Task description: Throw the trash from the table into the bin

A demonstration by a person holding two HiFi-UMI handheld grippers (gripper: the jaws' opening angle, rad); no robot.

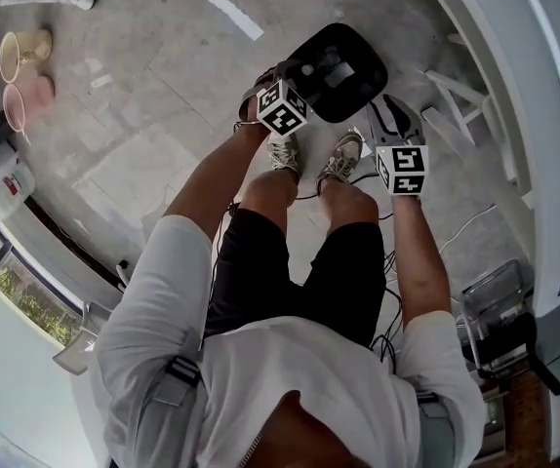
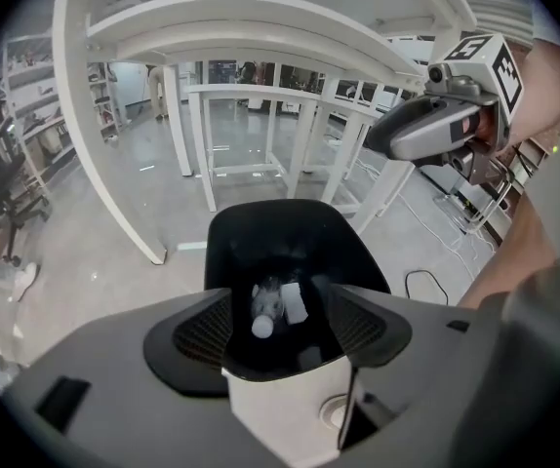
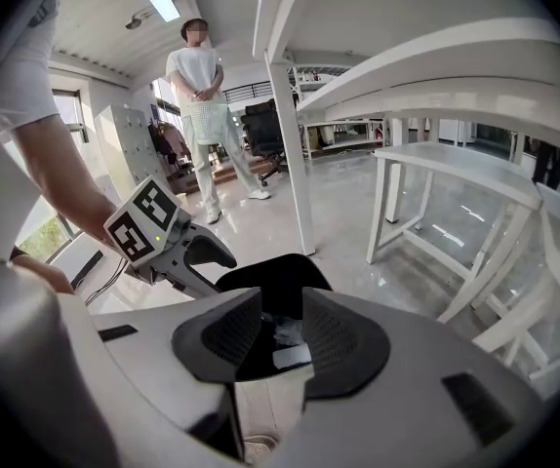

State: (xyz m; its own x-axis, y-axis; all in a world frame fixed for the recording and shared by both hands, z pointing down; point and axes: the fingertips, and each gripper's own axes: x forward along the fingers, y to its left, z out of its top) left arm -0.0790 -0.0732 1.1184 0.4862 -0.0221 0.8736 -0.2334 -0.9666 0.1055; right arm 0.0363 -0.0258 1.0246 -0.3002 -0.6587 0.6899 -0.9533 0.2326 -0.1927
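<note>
The trash, a clear bottle with a white cap (image 2: 263, 314) and a flat white piece (image 2: 296, 302) touching it, lay at the bottom of the black bin (image 2: 260, 234). We saw the bin standing upright on the grey floor (image 1: 163, 86), just in front of the person's shoes (image 1: 285, 152) and near the legs of a white table frame (image 2: 212, 154). We held the left gripper (image 2: 281, 327) above the bin's mouth, its jaws wide apart and empty. The right gripper (image 3: 282, 335) hung beside it, also aimed into the bin, jaws apart by a narrower gap and gripping nothing. A second person (image 3: 202, 86) stood well beyond.
</note>
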